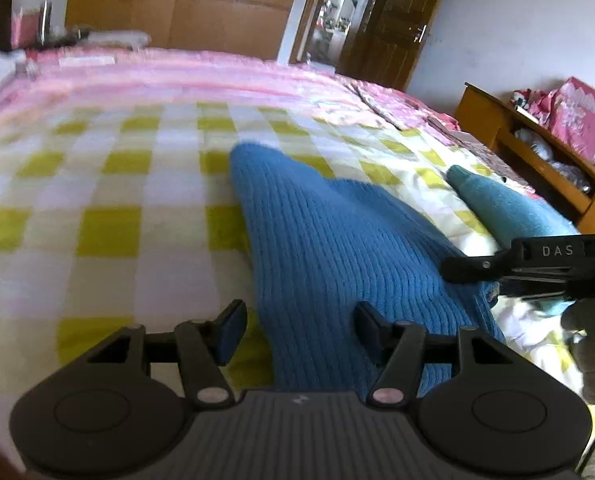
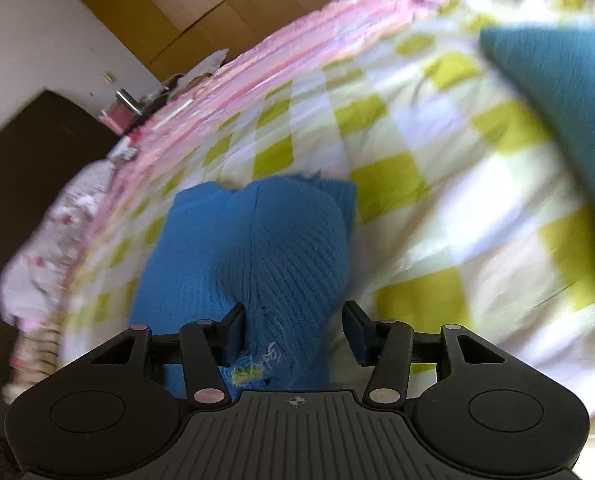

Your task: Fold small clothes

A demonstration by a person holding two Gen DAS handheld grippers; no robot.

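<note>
A blue ribbed knit garment lies on the yellow-and-white checked bedspread. My left gripper is open just above its near edge, the cloth between the jaws but not pinched. My right gripper shows at the right of the left wrist view, low over the garment's right side. In the right wrist view the right gripper is open, with the bunched blue garment between its fingers and a small label near the left pad. A teal garment lies apart at the right; it also shows in the left wrist view.
A pink striped sheet covers the far part of the bed. A wooden bedside shelf with clutter stands at the right. A wardrobe and a dark open door are behind the bed.
</note>
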